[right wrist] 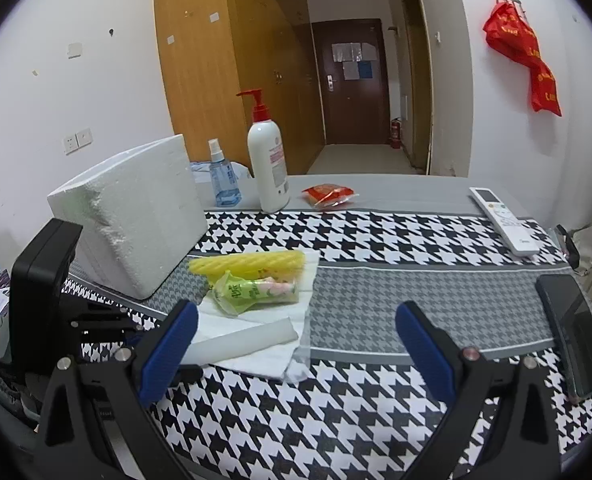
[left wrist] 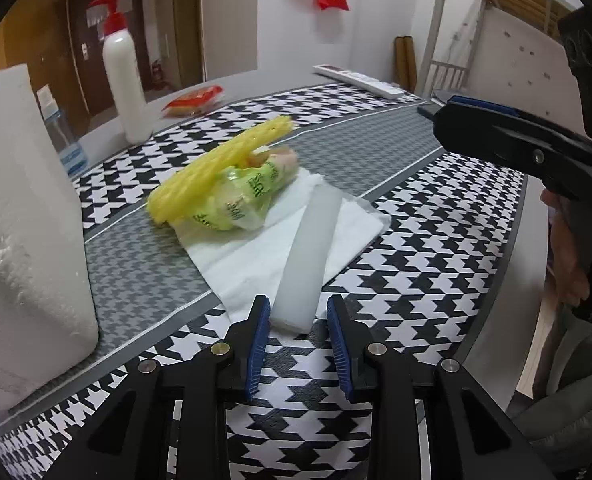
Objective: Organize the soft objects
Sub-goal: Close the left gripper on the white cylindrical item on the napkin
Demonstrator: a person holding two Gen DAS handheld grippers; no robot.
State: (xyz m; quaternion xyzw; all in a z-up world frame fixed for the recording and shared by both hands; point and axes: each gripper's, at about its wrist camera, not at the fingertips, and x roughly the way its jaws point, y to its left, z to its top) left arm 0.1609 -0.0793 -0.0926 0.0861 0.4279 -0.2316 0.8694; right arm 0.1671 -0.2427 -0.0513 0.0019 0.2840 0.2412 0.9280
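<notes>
While a foam box [left wrist: 27, 220] stands at the table's left edge, the left gripper [left wrist: 298, 322] brackets the near end of a white foam strip [left wrist: 308, 256] on a tissue sheet [left wrist: 255, 264] mid-table, jaws narrowed but not yet pinching. The right gripper [right wrist: 296, 344] hovers spread wide. A gentle, centred squeeze should avoid crushing the strip.

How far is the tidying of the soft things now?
Done: nothing visibly put away; yellow foam net and green packet lie on the white tissue. In hand: left gripper straddles the white foam strip's end. Left: everything; right gripper is open, empty.
</notes>
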